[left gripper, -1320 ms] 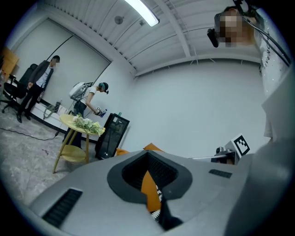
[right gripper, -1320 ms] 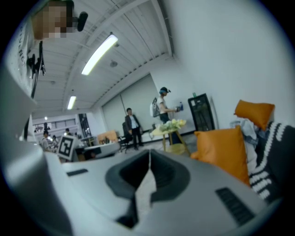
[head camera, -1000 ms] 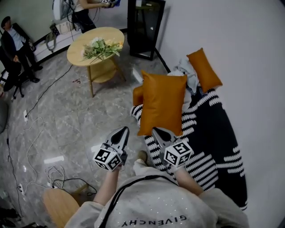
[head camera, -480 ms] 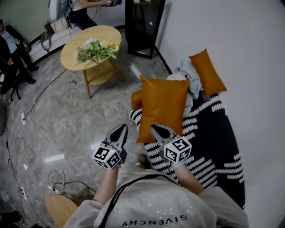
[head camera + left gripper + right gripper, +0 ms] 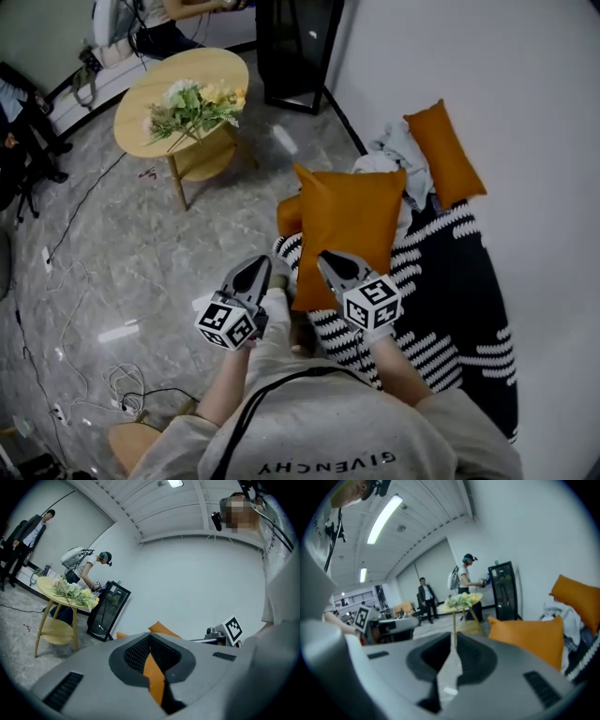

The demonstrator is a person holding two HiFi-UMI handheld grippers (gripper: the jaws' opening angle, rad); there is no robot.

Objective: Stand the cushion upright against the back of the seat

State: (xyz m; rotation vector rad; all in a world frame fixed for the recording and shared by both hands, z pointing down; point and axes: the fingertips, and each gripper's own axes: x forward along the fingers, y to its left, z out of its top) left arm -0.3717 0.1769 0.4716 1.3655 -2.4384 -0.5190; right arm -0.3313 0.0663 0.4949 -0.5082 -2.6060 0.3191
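A large orange cushion (image 5: 349,223) rests face up on the sofa seat, on a black-and-white striped throw (image 5: 441,281). It also shows in the right gripper view as an orange cushion (image 5: 532,637) right of the jaws, and its corner (image 5: 161,629) peeks above the left jaws. My right gripper (image 5: 328,260) is shut and empty, with its tip over the cushion's near edge. My left gripper (image 5: 260,268) is shut too, left of the cushion by the seat's front edge. In the gripper views, the left gripper (image 5: 150,639) and right gripper (image 5: 454,643) hold nothing.
A second orange cushion (image 5: 444,153) leans at the wall beside crumpled clothes (image 5: 394,159). A small orange one (image 5: 287,214) sits at the seat's front. A round wooden table with flowers (image 5: 183,94), a black cabinet (image 5: 292,47), floor cables (image 5: 75,281) and people stand farther off.
Both grippers have advanced toward the sofa. The right one now overlaps the cushion's near edge further. The cushion has kept its place.
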